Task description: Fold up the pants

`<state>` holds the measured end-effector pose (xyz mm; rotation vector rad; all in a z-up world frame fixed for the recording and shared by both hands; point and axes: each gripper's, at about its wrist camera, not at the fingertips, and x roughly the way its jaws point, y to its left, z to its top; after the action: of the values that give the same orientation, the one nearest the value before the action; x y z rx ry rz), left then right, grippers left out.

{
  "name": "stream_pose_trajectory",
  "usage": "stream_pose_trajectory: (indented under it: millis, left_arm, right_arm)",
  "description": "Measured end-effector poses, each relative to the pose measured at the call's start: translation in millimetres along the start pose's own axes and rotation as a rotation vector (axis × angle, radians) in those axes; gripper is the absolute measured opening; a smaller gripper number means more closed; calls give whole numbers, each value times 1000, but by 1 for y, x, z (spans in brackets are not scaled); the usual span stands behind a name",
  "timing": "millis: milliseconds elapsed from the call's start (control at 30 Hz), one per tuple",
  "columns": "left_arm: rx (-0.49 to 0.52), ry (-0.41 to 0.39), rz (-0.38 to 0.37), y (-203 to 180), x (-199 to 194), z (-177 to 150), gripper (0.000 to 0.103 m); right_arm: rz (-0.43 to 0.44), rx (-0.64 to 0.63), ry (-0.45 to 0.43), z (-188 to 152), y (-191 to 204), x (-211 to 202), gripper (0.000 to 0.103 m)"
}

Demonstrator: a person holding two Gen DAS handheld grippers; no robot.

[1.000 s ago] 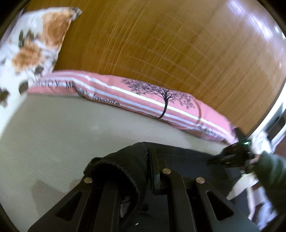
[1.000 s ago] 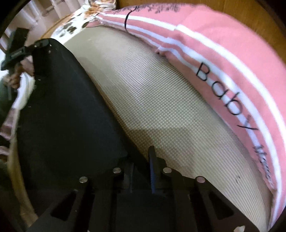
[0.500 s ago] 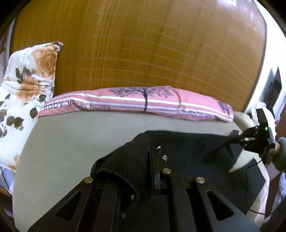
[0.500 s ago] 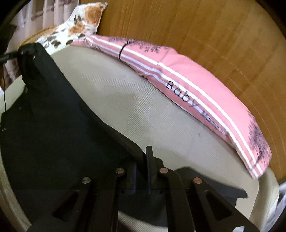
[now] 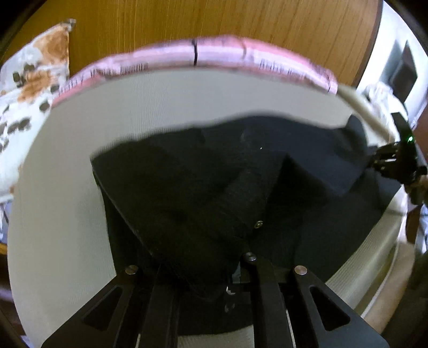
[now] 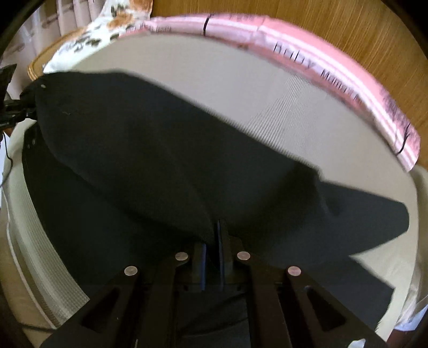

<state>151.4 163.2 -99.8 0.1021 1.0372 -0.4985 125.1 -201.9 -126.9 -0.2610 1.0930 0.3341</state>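
- At the upper left of the left wrist view a floral pillow [image 5: 32,72] is seen, lying against the wooden headboard [image 5: 214,21]; in the right wrist view the same pillow sits at the upper left.
- Along the top of both views a pink striped pillow [image 5: 214,53] is laid across the head of the bed [image 5: 67,187], whose pale ribbed cover fills the left of the left wrist view.
- The black pants [image 5: 214,187] are spread over the centre and right of the bed, partly lifted, with one layer draped over another; a small metal button is visible near the lower centre.
- At the bottom centre of the left wrist view the left gripper [image 5: 238,278] is seen with its jaws shut on a thick edge of the pants, judged to be the waistband.
- At the bottom centre of the right wrist view the right gripper [image 6: 214,241] is seen with its jaws pinched shut on a thinner fold of the pants, the cloth hanging taut between the two grips.
- At the far right of the left wrist view the right gripper is also seen, at the cloth's far corner.
- The fabric is judged soft, limp and fairly light, unlikely to slip from a firm pinch yet prone to sagging and wrinkling in the middle.
- Hold is best taken at seamed edges and corners, where the layers are stiffest.
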Motion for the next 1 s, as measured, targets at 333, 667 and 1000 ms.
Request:
stream_pose_trajectory:
  millis: [333,667,1000]
  left_arm:
    - [38,78,26,-4,-11,-7,21]
    - [182,183,79,-20,-18,-24,32]
    - [-148,176,-161,26,-45,-20,87]
  right_arm:
    - [-72,50,-7,-14,13,2,33]
    - [-77,129,-67,-25,20,-27,47]
    - [-63,197,-125,-29,26,-39,50]
